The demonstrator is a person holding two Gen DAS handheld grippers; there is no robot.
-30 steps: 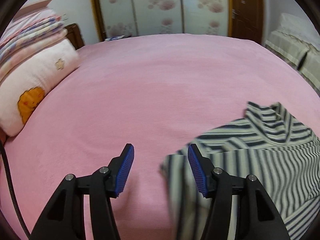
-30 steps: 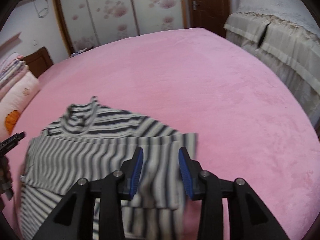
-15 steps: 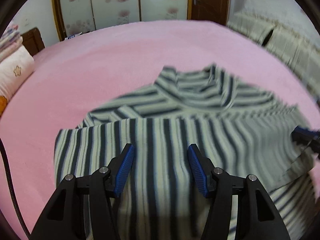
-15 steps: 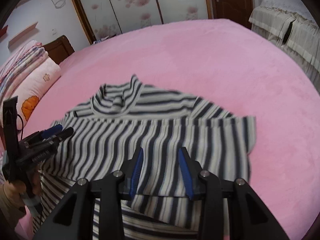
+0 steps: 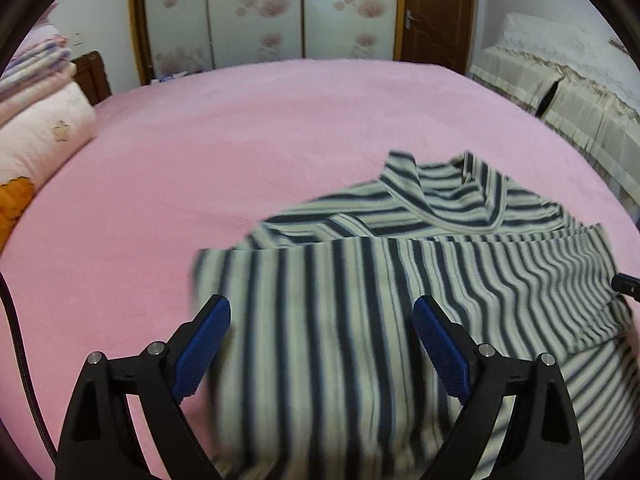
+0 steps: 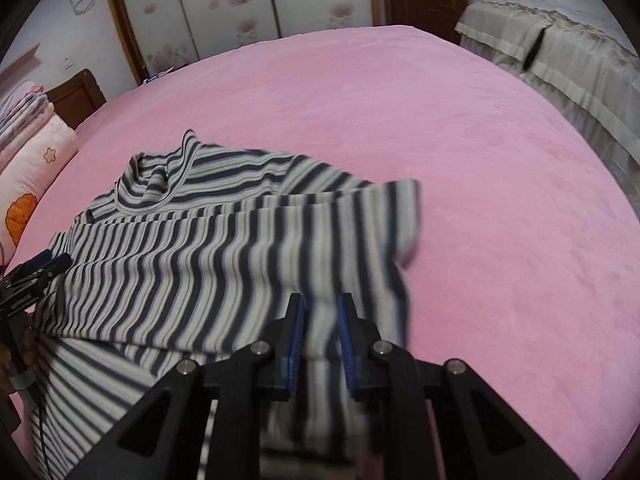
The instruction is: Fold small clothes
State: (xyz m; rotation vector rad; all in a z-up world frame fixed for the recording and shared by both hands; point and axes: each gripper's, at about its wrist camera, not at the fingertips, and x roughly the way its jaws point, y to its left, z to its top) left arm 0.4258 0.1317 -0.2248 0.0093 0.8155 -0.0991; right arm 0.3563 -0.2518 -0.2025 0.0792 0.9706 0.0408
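Note:
A dark-and-cream striped shirt [image 5: 400,280] lies on the pink bed [image 5: 240,140], its collar far from me and a folded layer across the front. My left gripper [image 5: 320,308] hovers over the shirt's near left part. Its jaws are opening wide and the blue pads stand clear of the cloth between them. My right gripper [image 6: 320,304] is down on the shirt [image 6: 208,264] near its right edge, its jaws closing, with a ridge of striped cloth bunched between the pads. In the right wrist view the left gripper [image 6: 36,268] shows at the shirt's left edge.
Pillows and folded blankets [image 5: 36,120] are stacked at the bed's left, by a wooden headboard [image 5: 94,76]. A cream-covered sofa [image 5: 560,100] stands beyond the bed's right edge. Wardrobe doors [image 5: 260,12] and a brown door [image 5: 432,8] stand behind. Bare pink bedding surrounds the shirt.
The left jaws have spread much wider and that gripper has slid left along the shirt. The right jaws have narrowed onto the cloth and the gripper has sunk toward it.

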